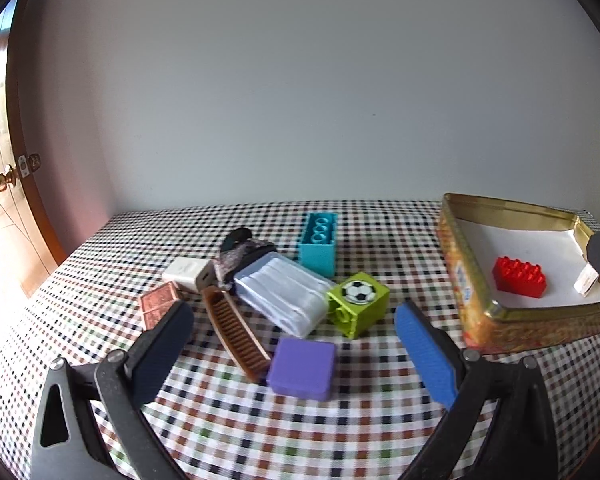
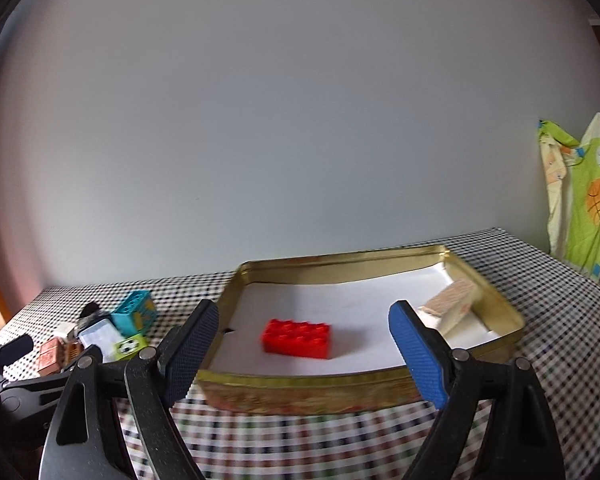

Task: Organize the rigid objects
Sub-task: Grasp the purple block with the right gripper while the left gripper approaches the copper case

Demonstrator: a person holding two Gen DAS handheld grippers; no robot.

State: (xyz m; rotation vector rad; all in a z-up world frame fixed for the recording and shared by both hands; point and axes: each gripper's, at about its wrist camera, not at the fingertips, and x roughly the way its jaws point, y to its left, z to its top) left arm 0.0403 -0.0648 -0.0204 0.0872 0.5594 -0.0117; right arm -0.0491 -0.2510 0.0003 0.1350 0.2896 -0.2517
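Your left gripper (image 1: 294,340) hangs over the purple square plastic box (image 1: 302,369), jaws wide and empty. Right gripper (image 2: 304,344), equally empty, faces the gold tin tray (image 2: 300,386). Next: lower, then close.

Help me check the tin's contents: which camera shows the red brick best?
The right wrist view: the red brick lies centred and unobstructed on the white liner of the gold tin, between the open right tool's fingers. The left wrist view shows it small at the far right edge, beyond the open left tool.
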